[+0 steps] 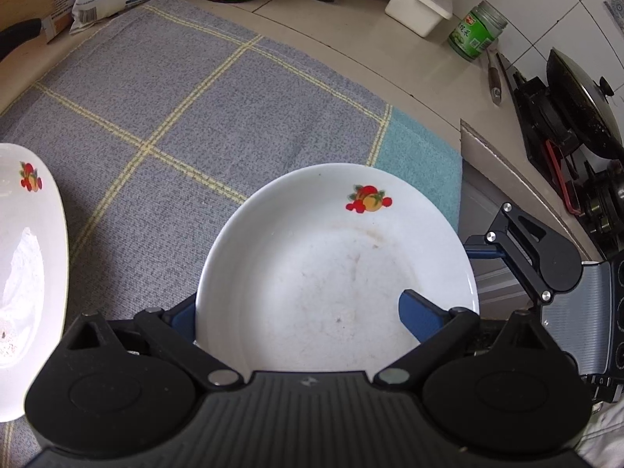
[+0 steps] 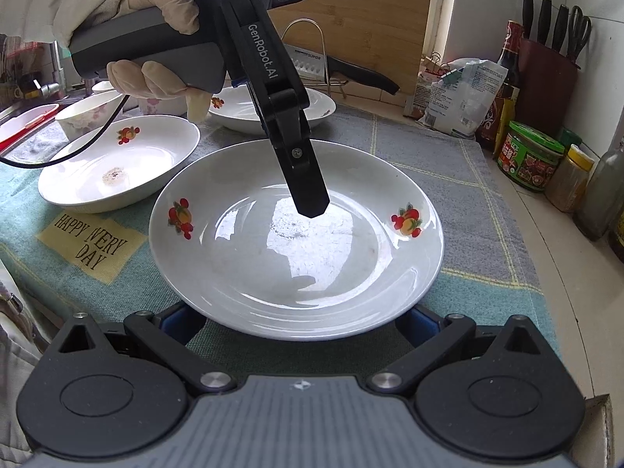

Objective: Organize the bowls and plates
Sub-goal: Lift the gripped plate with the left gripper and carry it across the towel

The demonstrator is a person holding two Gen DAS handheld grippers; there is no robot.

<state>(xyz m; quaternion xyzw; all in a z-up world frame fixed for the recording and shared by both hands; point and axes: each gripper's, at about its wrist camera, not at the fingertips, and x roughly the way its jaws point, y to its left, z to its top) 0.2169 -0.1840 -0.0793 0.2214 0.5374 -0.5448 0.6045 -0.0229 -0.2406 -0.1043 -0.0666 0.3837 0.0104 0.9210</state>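
Observation:
A white plate with fruit prints [image 2: 296,241] lies on the checked cloth [image 2: 448,163]. In the left wrist view the same plate [image 1: 335,269] sits with its near rim between my left gripper's [image 1: 304,312] blue fingers [image 1: 419,314]; the jaws are wide and one finger is inside the plate, one outside. My right gripper [image 2: 300,321] is open, its blue fingers [image 2: 423,321] spread on either side of the plate's near edge, low at the cloth. The left gripper's finger [image 2: 308,191] hangs over the plate's middle. A second fruit plate [image 2: 117,163] lies to the left, a third [image 2: 273,107] behind.
Patterned bowls [image 2: 85,115] stand at the far left. Jars and bottles [image 2: 530,156], a knife block [image 2: 546,66], a cutting board [image 2: 351,11] and bags line the wall. In the left wrist view a stove with a lidded wok [image 1: 577,109] is right, a white box [image 1: 421,4] behind.

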